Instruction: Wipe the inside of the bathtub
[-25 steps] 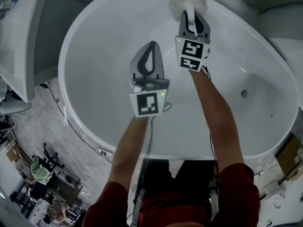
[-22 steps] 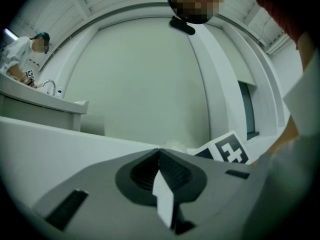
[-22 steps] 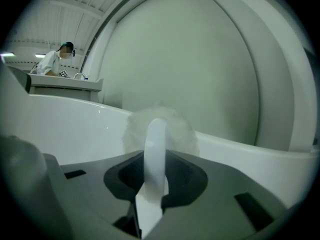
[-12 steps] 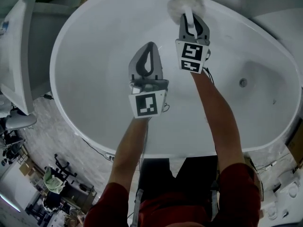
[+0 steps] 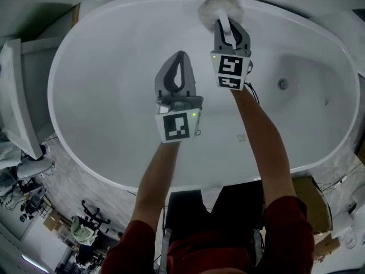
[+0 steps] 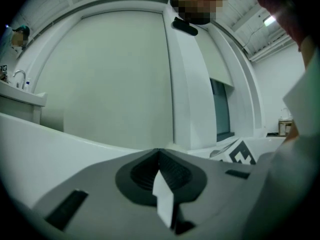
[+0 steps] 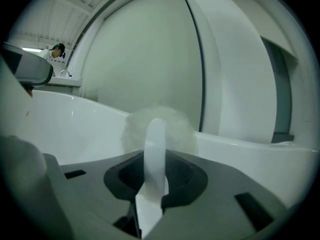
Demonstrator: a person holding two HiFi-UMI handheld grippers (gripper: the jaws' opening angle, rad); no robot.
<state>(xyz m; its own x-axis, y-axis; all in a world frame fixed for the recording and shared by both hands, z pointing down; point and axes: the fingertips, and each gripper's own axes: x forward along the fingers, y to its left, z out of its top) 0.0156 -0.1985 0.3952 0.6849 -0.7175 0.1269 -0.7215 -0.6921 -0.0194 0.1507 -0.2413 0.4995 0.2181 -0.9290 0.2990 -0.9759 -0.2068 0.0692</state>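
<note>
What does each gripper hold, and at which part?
The right gripper clamps the white fluffy round scrubber by its white plastic handle; the left gripper is shut on nothing.

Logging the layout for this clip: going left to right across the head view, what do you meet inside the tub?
left gripper → right gripper, holding the duster → drain hole
</note>
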